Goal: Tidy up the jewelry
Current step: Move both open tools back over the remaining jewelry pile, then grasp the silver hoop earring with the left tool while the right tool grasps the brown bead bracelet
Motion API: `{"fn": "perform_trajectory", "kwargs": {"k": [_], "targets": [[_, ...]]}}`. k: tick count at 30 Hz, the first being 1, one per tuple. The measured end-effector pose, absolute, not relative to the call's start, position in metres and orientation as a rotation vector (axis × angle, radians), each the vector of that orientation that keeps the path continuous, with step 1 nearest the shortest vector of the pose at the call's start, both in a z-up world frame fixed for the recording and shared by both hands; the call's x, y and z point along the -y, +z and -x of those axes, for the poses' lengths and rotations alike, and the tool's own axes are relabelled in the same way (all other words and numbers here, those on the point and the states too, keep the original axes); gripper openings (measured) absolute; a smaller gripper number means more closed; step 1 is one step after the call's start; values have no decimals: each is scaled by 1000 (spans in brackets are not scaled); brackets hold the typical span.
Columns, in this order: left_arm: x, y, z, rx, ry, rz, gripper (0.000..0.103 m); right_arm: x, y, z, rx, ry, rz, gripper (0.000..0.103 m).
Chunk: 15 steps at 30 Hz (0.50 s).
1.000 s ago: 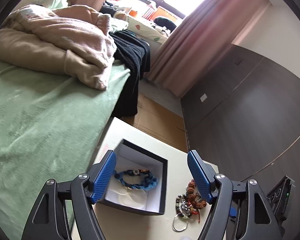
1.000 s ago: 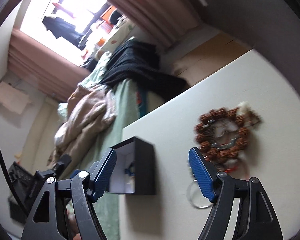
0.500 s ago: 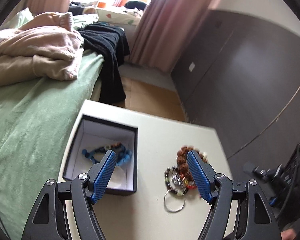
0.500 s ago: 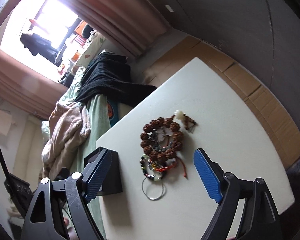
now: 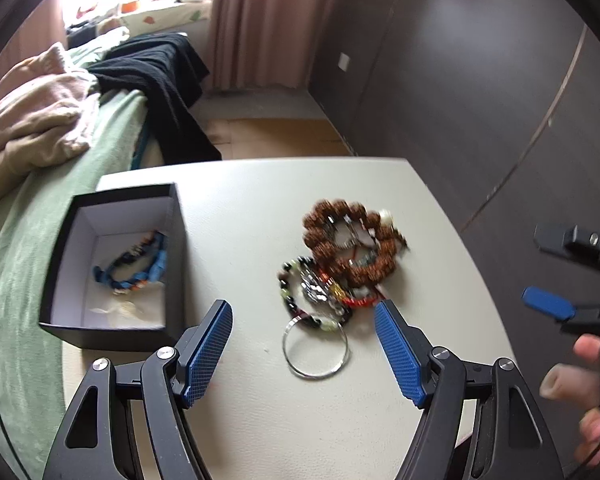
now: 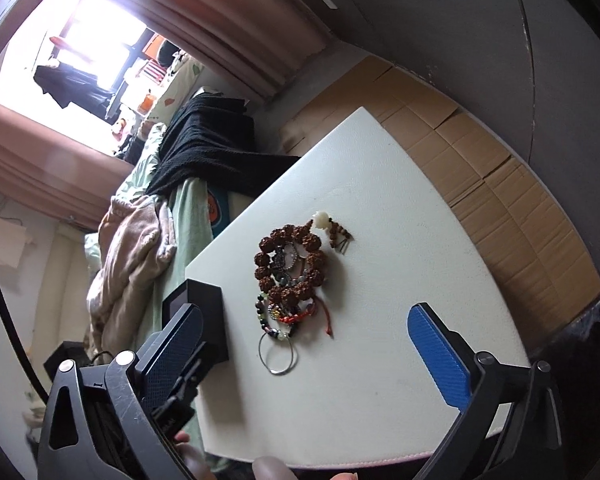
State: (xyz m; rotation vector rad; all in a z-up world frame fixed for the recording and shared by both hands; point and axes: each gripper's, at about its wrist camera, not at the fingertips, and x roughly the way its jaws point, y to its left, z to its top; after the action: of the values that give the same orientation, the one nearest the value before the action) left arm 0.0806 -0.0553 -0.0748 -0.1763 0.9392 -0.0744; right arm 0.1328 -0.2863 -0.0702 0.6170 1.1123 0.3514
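A pile of jewelry lies mid-table: a brown bead bracelet [image 5: 352,240] [image 6: 290,264], a dark bead bracelet [image 5: 296,304] and a silver ring [image 5: 315,350] [image 6: 278,354]. To its left stands an open black box [image 5: 116,200] [image 6: 208,320] with a blue braided bracelet [image 5: 134,264] inside. My left gripper [image 5: 302,308] hangs open just above the near side of the pile, holding nothing. My right gripper [image 6: 303,312] is over the table's near edge, its jaws opening wide. The pile shows in the gap between its fingers, untouched. One of its blue fingers [image 5: 548,304] shows at the right of the left wrist view.
The white table [image 5: 260,184] stands against a bed with a green cover [image 5: 20,248], pink bedding and a black garment [image 5: 160,80]. Dark panelled wall [image 5: 460,80] rises to the right. Cardboard covers the floor [image 6: 500,200]. A hand [image 5: 580,380] holds the right gripper.
The left wrist view has swung from the box over to the jewelry pile and levelled out. The right gripper's jaws have spread wider and its view has drawn back over the table.
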Motion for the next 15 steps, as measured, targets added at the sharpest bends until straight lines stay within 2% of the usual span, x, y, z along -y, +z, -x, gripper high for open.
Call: {"fn": "perform_trajectory", "kwargs": {"k": [9,15], "targets": [[81,-111,-93,-1048,-58,86,74,303,-83,-134,-1174,276,-598,103],[85,-129,-100,-1092,-33,44,74,309,-76,-134,-1153,256,-589,103]]}}
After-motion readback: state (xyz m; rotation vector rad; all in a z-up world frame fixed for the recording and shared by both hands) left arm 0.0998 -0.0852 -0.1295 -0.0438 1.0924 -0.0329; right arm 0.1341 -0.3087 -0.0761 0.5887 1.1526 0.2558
